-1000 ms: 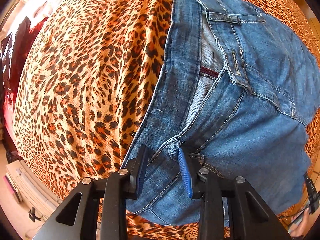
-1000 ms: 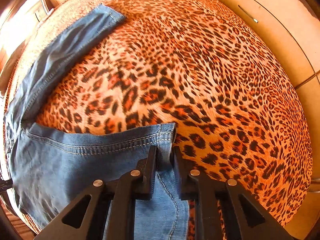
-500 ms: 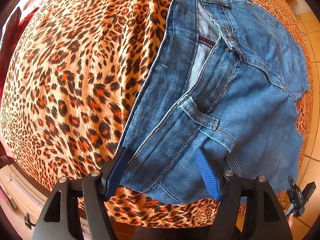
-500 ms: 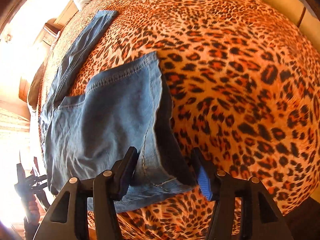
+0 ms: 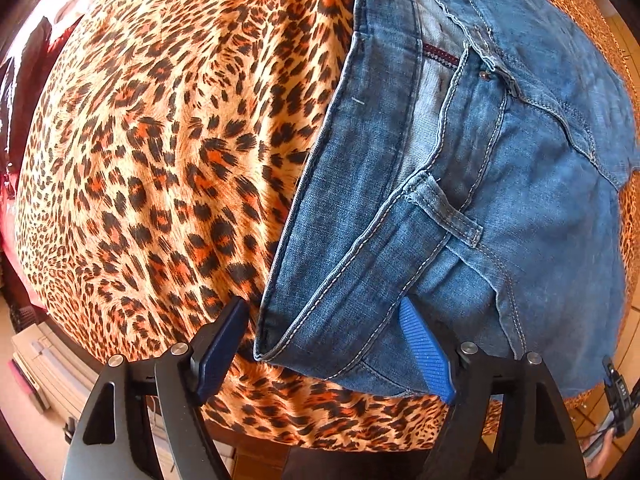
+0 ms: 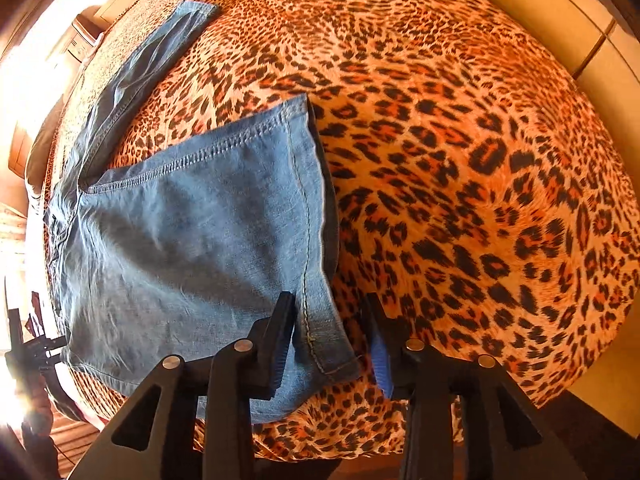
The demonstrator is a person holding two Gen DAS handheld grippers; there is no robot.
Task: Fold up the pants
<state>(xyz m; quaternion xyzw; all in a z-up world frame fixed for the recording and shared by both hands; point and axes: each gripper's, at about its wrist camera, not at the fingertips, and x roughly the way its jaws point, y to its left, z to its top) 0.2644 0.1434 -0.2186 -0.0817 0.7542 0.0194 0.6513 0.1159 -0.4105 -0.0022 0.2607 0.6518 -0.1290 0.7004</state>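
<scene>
Blue jeans (image 5: 500, 184) lie on a leopard-print bedspread (image 5: 160, 140). The left wrist view shows the waistband end with belt loops and a rivet, folded over near the bed's front edge. My left gripper (image 5: 326, 350) is open, its blue pads either side of the waistband corner, not gripping it. In the right wrist view a folded denim leg (image 6: 192, 248) with its hem lies over the near part of the bed, and another leg (image 6: 136, 76) stretches away to the far left. My right gripper (image 6: 330, 346) is open around the fold's near corner.
The bedspread (image 6: 460, 160) covers the bed to the right of the jeans. Tiled floor (image 6: 580, 40) shows beyond the bed's right edge. A red cloth (image 5: 16, 128) lies at the far left. Wooden furniture (image 6: 80, 36) stands at the far end.
Both grippers have let go of the jeans, opened wide and drawn back toward the bed's near edge. The folded denim now lies flat on the bedspread.
</scene>
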